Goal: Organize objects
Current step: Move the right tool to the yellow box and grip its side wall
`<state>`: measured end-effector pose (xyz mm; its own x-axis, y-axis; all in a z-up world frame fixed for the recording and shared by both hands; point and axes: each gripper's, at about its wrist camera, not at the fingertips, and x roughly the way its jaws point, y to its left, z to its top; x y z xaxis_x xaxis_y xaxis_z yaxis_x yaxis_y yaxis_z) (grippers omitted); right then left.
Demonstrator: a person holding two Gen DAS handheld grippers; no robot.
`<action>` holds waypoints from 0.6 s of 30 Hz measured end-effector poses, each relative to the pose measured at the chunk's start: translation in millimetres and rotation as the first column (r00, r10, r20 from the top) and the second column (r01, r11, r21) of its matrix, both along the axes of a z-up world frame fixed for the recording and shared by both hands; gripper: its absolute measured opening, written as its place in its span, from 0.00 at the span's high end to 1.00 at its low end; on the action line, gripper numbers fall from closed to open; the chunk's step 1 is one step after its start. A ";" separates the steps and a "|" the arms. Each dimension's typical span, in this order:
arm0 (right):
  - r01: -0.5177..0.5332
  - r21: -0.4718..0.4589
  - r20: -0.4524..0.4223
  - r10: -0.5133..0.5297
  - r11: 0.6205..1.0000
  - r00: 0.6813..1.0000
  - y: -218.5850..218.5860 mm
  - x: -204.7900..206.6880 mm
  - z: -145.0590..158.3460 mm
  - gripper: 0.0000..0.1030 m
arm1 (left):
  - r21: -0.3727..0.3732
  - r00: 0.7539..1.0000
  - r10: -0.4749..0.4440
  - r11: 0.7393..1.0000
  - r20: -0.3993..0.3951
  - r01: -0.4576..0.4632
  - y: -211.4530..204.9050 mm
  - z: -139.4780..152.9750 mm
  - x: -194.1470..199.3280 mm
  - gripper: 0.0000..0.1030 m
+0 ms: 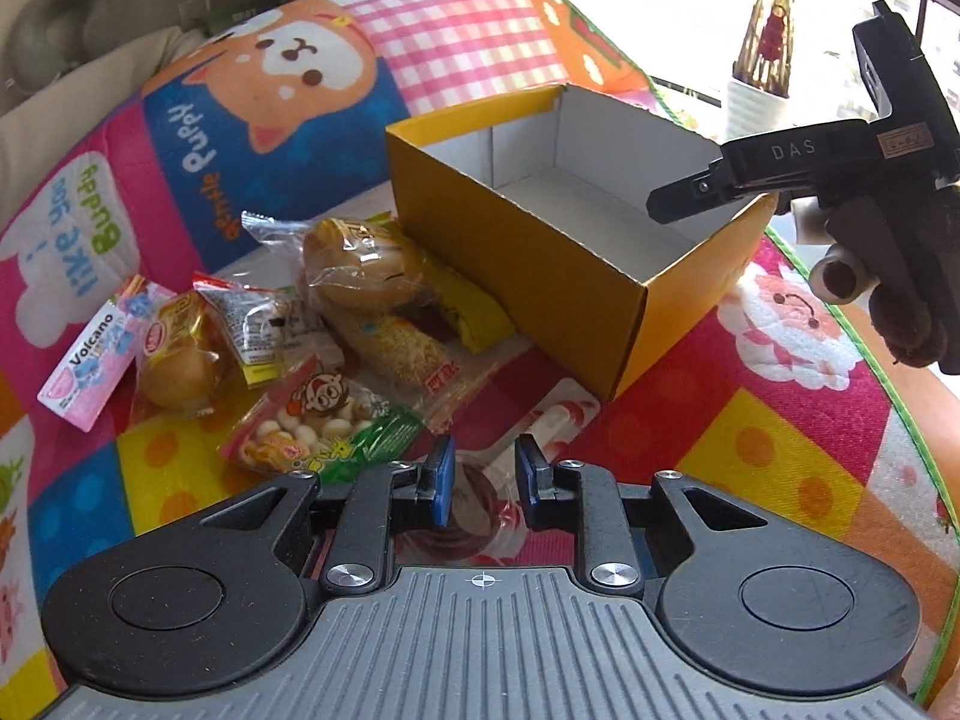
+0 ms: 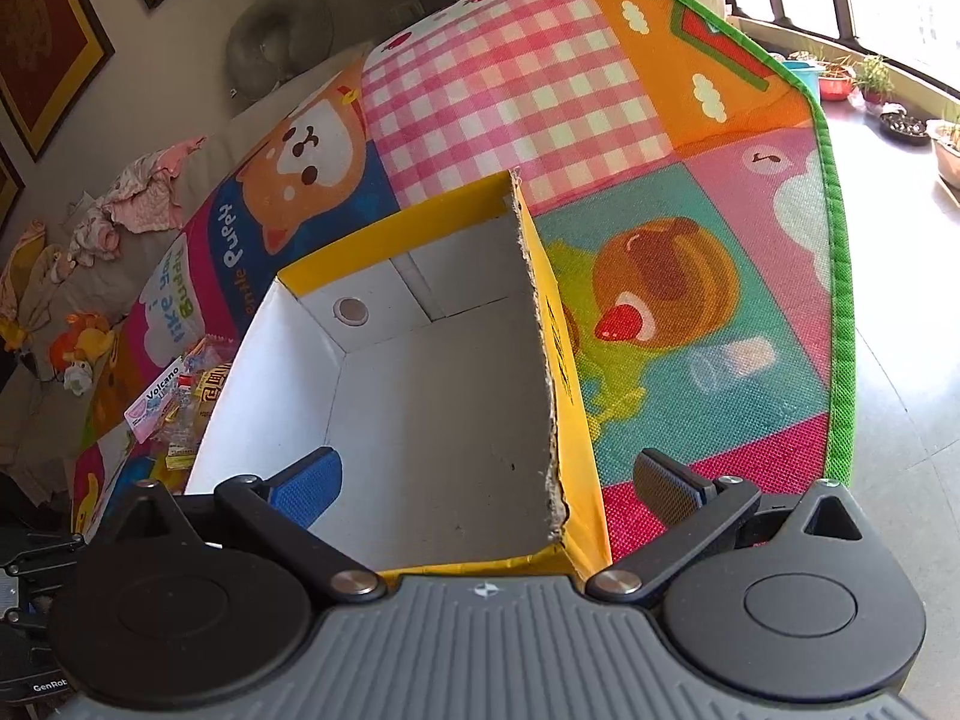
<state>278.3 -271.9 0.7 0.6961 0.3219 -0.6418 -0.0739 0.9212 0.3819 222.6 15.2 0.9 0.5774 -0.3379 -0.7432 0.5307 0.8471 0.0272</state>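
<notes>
Nearest the left wrist camera we saw our left gripper [image 1: 480, 480] at lower centre, its blue pads a small way apart with nothing pressed between them. Below the gap lay a clear-wrapped snack with a brown round [image 1: 465, 525], though we could not tell if the pads touched its wrapper. Left of centre a heap of snacks [image 1: 312, 348] lay on the mat [image 1: 750, 432]: a pink Volcano pack [image 1: 90, 369] at far left, a wrapped bun [image 1: 366, 270] against the box, a noodle pack [image 1: 408, 348] below it and a bag of white puffs [image 1: 312, 420] just above the left pad. At centre stood the yellow box [image 1: 522, 264], open-topped and white inside, with nothing in it. At upper right our right gripper [image 1: 714, 192] hung over the box's right end, held by a gloved hand [image 1: 870, 276].

Closest to the right wrist camera, our right gripper [image 2: 486, 477] sat at lower centre with its jaws spread wide, holding nothing. They straddled the box's [image 2: 540, 360] right wall, the blue pad [image 2: 306, 483] inside and the dark pad [image 2: 666, 486] outside over the mat [image 2: 720, 360]. At left, beyond the box, showed the Volcano pack [image 2: 153, 408] and other snacks [image 2: 192, 420].
</notes>
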 end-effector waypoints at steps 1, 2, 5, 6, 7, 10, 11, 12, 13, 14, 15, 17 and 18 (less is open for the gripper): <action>0.008 -0.014 -0.002 -0.008 1.000 1.000 -0.5 -1.1 -0.6 0.00 | -0.004 1.000 -0.002 1.000 0.003 0.002 0.2 0.4 -1.5 0.76; 0.013 -0.031 0.002 -0.013 0.999 1.000 -0.9 -2.1 0.1 0.00 | -0.009 1.000 -0.003 1.000 0.006 0.003 0.8 1.3 -1.5 0.76; 0.016 -0.115 0.043 -0.011 0.993 0.999 1.1 -2.4 12.3 0.00 | -0.042 1.000 0.011 0.999 0.021 -0.010 1.3 6.3 -3.0 0.76; 0.011 -0.158 0.063 -0.001 0.987 0.998 4.0 -1.3 18.3 0.00 | -0.055 1.000 0.020 0.998 0.025 -0.018 2.3 7.4 -3.5 0.76; -0.003 -0.208 0.085 0.021 0.978 0.996 8.5 -0.3 24.4 0.00 | -0.069 0.999 0.031 0.997 0.026 -0.029 3.4 8.3 -4.4 0.76; -0.060 -0.334 0.101 0.099 0.941 0.990 24.6 -1.0 35.0 0.00 | -0.101 0.998 0.057 0.993 0.021 -0.054 7.0 7.7 -9.1 0.76; -0.083 -0.340 0.092 0.121 0.937 0.988 27.3 -3.9 36.7 0.00 | -0.110 0.998 0.062 0.992 0.019 -0.060 8.4 7.3 -11.6 0.76; -0.098 -0.327 0.083 0.131 0.940 0.988 27.6 -9.7 38.0 0.00 | -0.120 0.998 0.066 0.991 0.019 -0.063 9.9 7.2 -14.6 0.76; -0.096 -0.296 0.083 0.125 0.950 0.989 24.6 -18.8 39.2 0.00 | -0.133 0.998 0.068 0.989 0.016 -0.065 11.6 7.1 -17.2 0.76; -0.076 -0.248 0.093 0.102 0.966 0.990 18.0 -30.0 40.1 0.00 | -0.146 0.998 0.068 0.987 0.011 -0.066 12.8 7.2 -19.0 0.76; -0.054 -0.189 0.111 0.077 0.980 0.991 10.0 -42.9 40.2 0.00 | -0.158 0.998 0.067 0.985 0.005 -0.066 13.3 7.1 -19.5 0.76; -0.043 -0.075 0.137 0.053 0.996 0.989 -4.6 -67.2 36.6 0.00 | -0.175 0.998 0.069 0.982 0.002 -0.068 13.1 7.2 -19.2 0.76; -0.047 -0.032 0.130 0.051 0.998 0.990 -8.5 -75.2 32.7 0.00 | -0.182 0.997 0.072 0.981 0.005 -0.070 12.2 7.2 -17.9 0.76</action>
<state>203.2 -280.4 33.4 0.7581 0.3403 -0.5563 -0.1668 0.9259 0.3391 204.7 27.4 8.2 0.6127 -0.4244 -0.6667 0.4695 0.8741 -0.1249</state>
